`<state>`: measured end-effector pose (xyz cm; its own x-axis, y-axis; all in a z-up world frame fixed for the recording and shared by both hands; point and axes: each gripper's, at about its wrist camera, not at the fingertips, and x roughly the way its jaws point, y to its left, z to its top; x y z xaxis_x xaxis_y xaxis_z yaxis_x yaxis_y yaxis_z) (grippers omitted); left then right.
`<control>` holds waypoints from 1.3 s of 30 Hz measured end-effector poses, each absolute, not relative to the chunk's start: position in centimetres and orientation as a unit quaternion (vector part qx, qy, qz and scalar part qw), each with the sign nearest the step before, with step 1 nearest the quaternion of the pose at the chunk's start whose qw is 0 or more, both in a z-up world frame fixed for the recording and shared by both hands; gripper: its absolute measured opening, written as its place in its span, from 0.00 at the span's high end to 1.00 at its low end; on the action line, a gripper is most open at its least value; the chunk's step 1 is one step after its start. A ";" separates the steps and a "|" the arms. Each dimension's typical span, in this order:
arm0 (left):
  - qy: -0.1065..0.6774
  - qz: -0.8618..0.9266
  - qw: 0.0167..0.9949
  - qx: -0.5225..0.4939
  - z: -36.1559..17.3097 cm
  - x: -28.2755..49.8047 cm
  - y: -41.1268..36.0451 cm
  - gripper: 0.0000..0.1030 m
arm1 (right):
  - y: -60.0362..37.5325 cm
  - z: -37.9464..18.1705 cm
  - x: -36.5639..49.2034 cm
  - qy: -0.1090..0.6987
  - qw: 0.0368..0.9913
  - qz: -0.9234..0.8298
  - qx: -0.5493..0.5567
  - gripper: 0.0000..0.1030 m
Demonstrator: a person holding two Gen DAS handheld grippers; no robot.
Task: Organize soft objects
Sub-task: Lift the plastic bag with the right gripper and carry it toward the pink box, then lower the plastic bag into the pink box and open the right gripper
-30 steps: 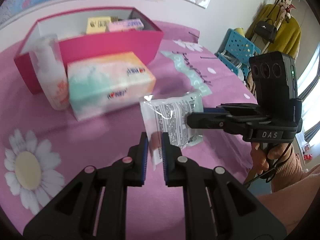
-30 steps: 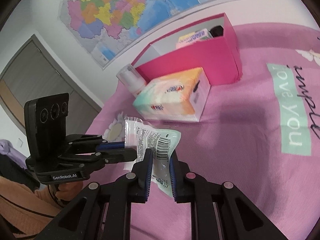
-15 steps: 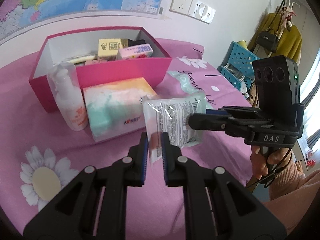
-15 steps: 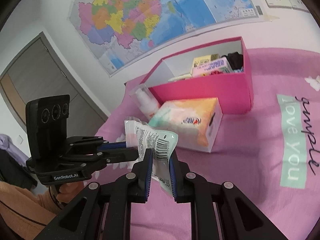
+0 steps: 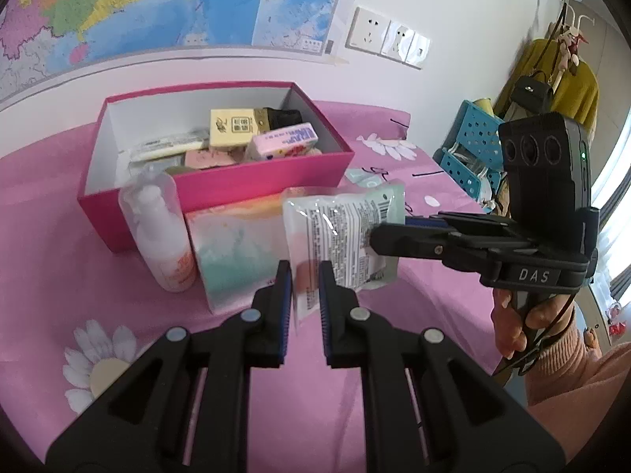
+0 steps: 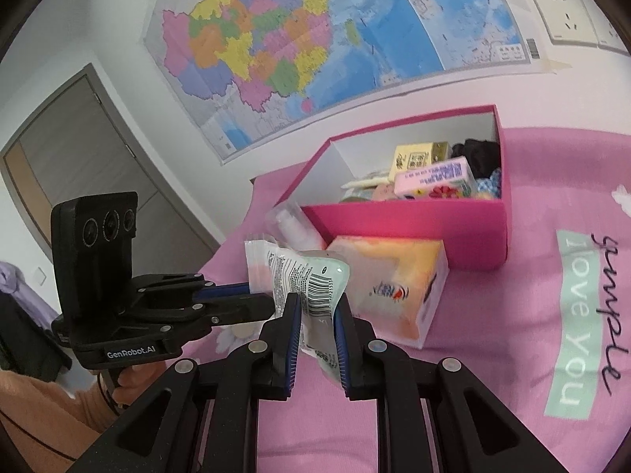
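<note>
Both grippers hold one soft clear packet with printed text and a barcode, up in the air above the pink cloth. My left gripper is shut on its lower left corner. My right gripper is shut on its other edge; in the left wrist view it reaches in from the right. Behind the packet stand a pastel tissue pack, a plastic-wrapped white bottle and an open pink box holding several small packs.
A pink cloth with daisy prints and a mint text patch covers the table. A wall map and sockets are behind the box. A blue perforated crate and a coat rack stand off the table's right side.
Both grippers have risen with the packet between them, so the box's inside now shows more from above. The grip on the packet is unchanged.
</note>
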<state>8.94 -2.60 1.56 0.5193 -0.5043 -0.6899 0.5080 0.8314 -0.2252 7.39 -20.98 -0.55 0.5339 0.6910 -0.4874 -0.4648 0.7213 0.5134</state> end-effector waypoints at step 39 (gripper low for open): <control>0.367 -0.272 0.889 -0.001 4.9 14.8 -2.1 0.87 | -20.1 2.8 12.7 0.307 0.878 0.335 0.152 0.82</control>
<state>14.75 -2.08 4.90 0.5819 -0.4851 -0.6528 0.4840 0.8516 -0.2014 12.66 -20.13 2.83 0.5873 0.6809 -0.4375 -0.4944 0.7298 0.4722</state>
